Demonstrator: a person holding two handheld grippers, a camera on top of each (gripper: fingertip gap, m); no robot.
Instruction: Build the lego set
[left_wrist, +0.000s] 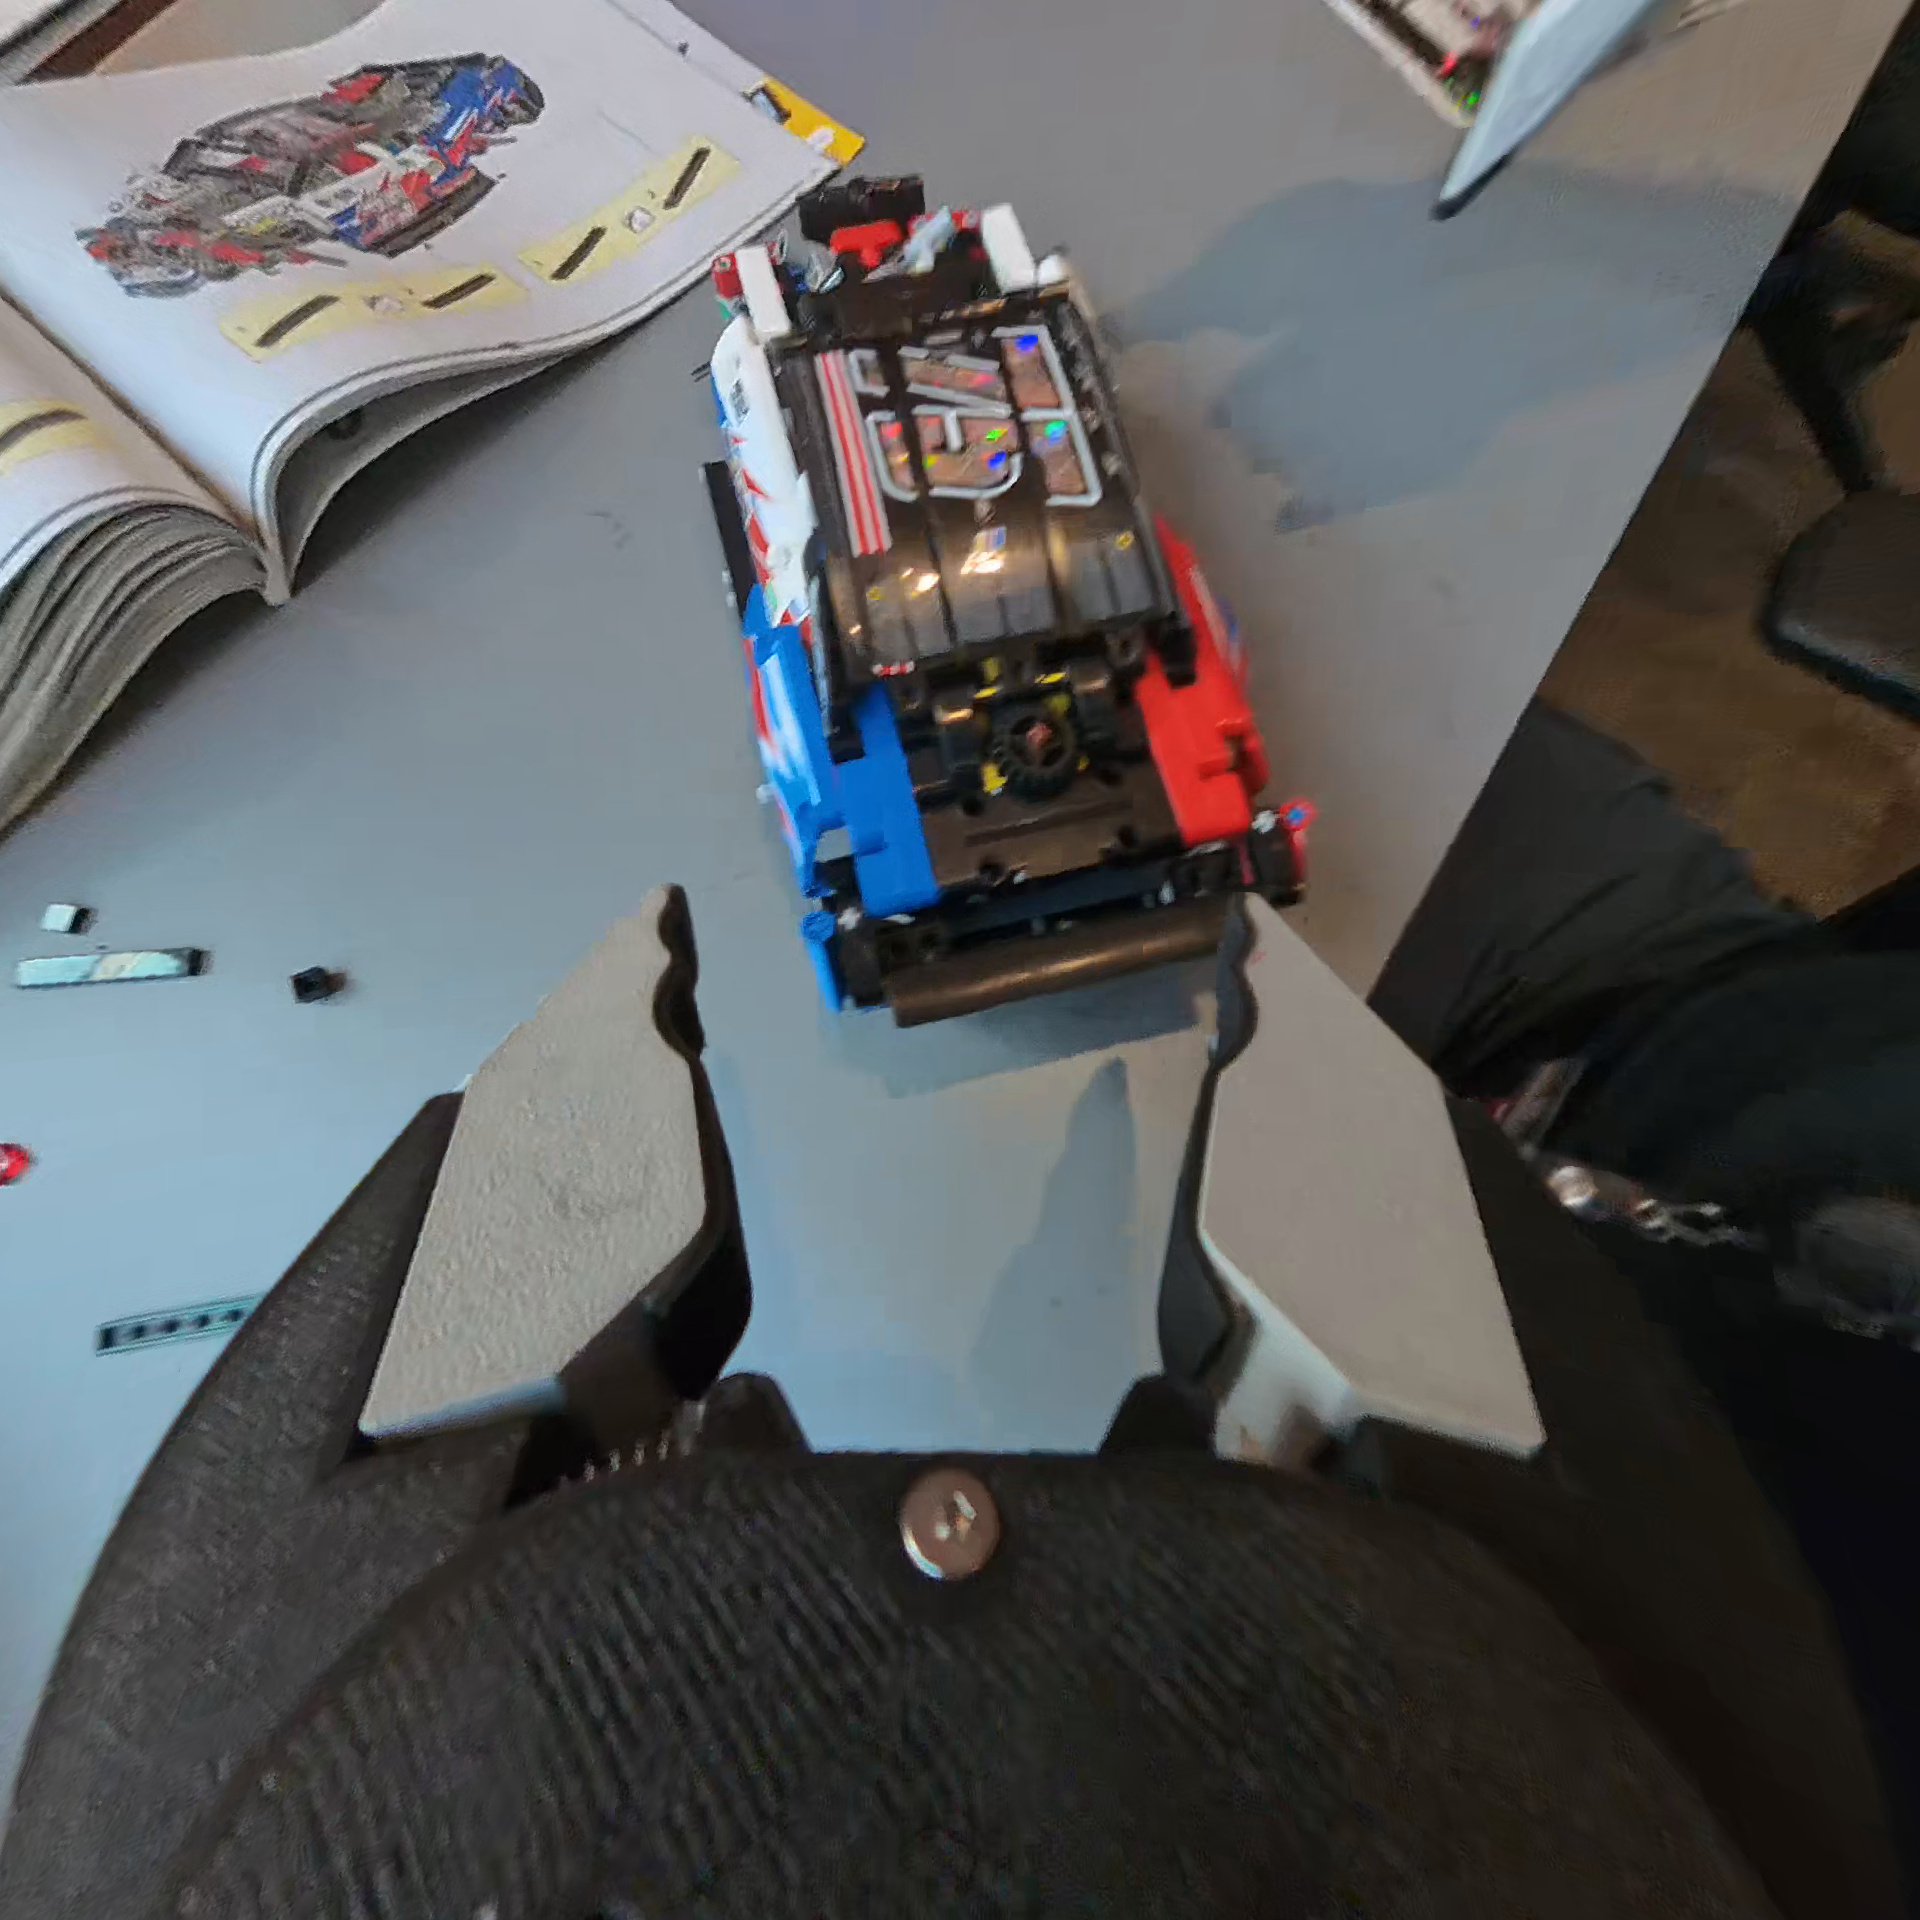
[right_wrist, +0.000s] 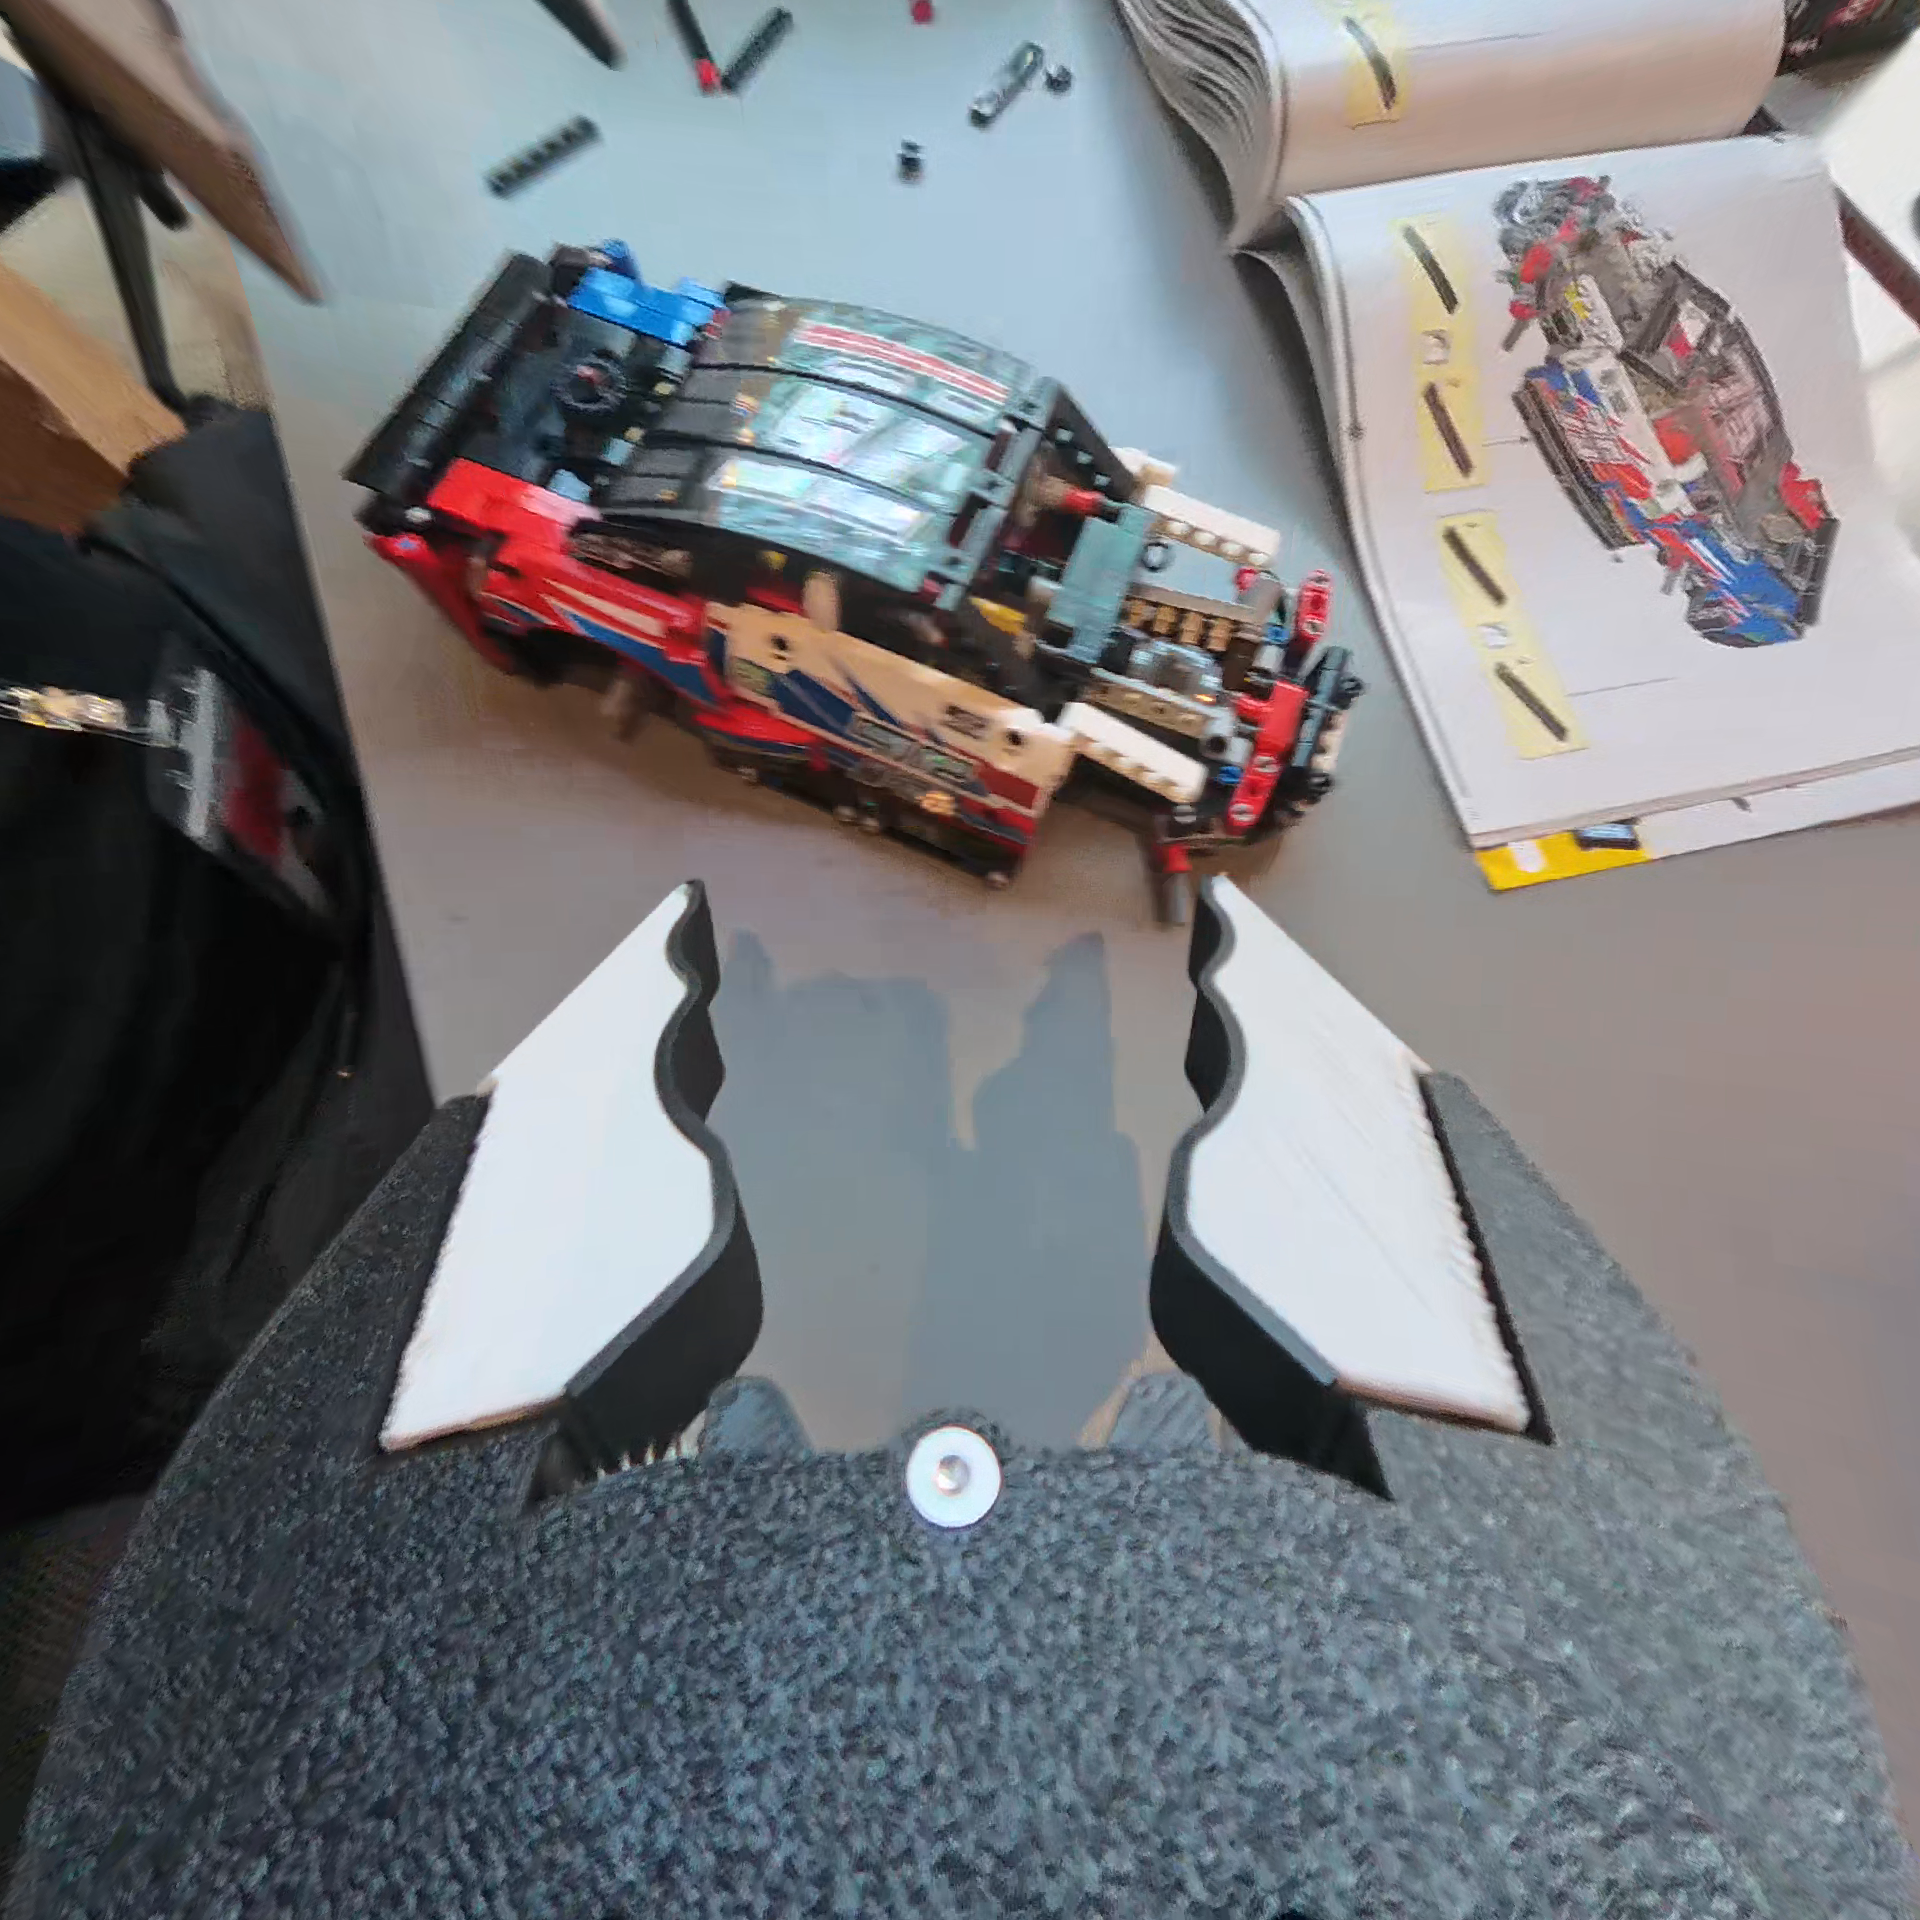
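Grey tabletop (right_wrist: 1558, 1039) carries the half-built lego car (right_wrist: 831, 582) near its edge beside the person, with the open instruction book (right_wrist: 1621, 468) farther in. Left gripper (left_wrist: 956, 935) hovers spread just behind the car's rear. Right gripper (right_wrist: 951, 904) hovers spread and empty beside its flank. I judge it best to steady the car with one gripper before pressing on any part.

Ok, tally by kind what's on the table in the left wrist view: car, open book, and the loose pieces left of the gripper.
Lego car: 1
Open instruction book: 1
Loose small pieces: 5 (pale bar, pale bit, black bit, red bit cut by the edge, holed beam)
Total: 7
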